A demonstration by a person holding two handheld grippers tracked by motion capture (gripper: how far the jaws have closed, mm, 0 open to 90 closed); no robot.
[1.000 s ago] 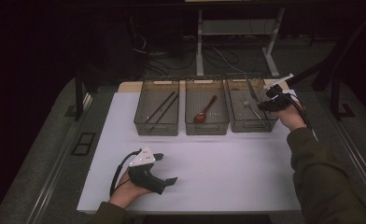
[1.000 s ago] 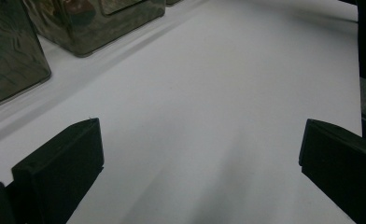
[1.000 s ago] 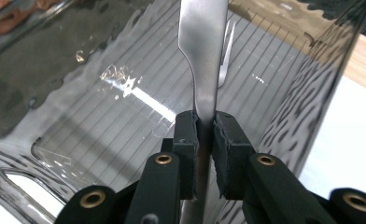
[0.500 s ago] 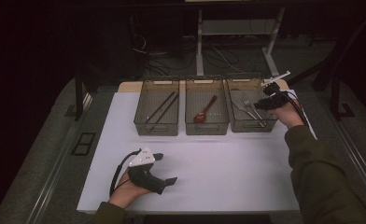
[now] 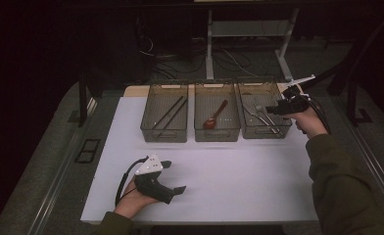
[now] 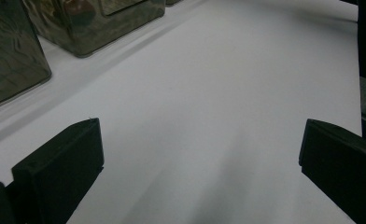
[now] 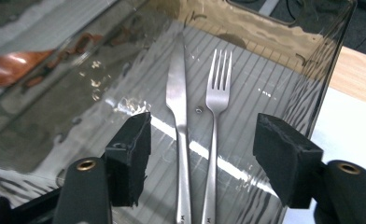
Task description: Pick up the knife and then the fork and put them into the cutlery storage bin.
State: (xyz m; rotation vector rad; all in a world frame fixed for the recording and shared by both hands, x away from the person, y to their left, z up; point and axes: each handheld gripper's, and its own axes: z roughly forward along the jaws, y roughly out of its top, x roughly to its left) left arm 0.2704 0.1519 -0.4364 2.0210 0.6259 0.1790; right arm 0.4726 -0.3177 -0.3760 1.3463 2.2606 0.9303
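Note:
Three smoky clear bins stand in a row at the back of the white table (image 5: 239,171). On the ribbed floor of the right bin (image 5: 264,132) lie a steel knife (image 7: 177,93) and a steel fork (image 7: 220,79), side by side. My right gripper (image 5: 273,110) hovers at that bin's right rim. Its jaws have just been opening and now stand apart (image 7: 204,140) above the two handles, with no pad touching them. At the front left my left gripper (image 5: 176,176) rests on the table, open (image 6: 200,140) with only bare tabletop between its jaws.
The middle bin (image 5: 217,133) holds a red-brown spoon (image 5: 214,117). The left bin (image 5: 164,134) holds dark chopsticks (image 5: 169,112). A wide stretch of white tabletop runs between the bins and the front edge. Dark floor and stand legs lie beyond the table.
The right gripper has shifted slightly at the right bin's rim and its jaws now stand apart. The left gripper has not moved.

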